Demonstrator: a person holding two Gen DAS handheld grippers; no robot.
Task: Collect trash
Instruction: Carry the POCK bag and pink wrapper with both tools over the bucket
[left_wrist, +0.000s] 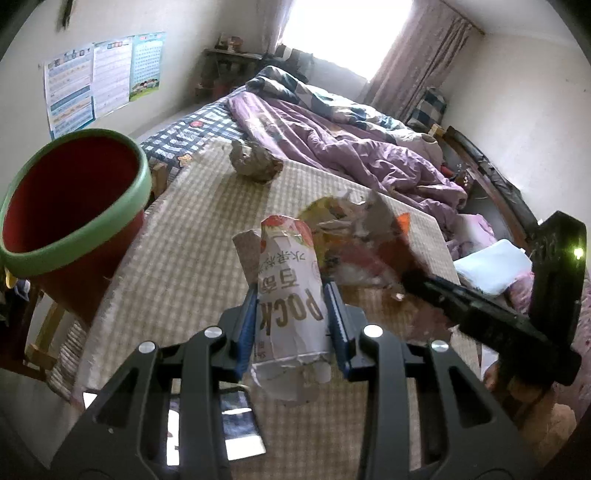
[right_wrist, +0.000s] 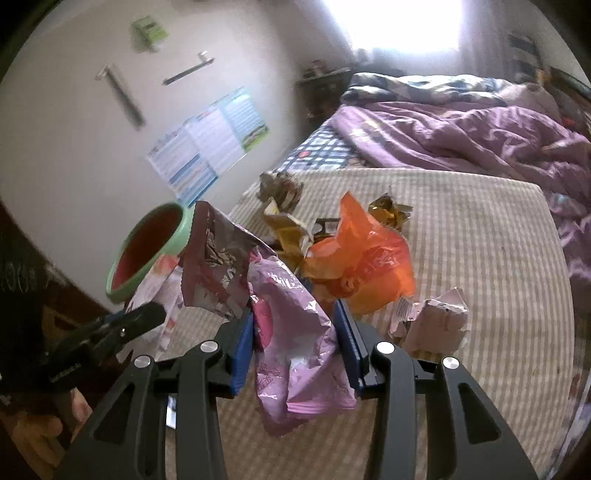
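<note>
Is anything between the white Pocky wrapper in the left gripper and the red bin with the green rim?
Nothing visible blocks it. The Pocky wrapper is clamped in the left gripper, and the red bin stands open to its left, with only bare checked mat between them.

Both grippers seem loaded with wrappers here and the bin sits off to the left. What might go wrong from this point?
1. The right gripper pinches only the pink wrapper; the foil bag above it looks loosely caught and may fall short of the red bin.
2. The left gripper holds the Pocky box by its torn, crushed body, so it may slip.
3. Both grippers sit close together; heading to the bin at once, they may collide.
</note>
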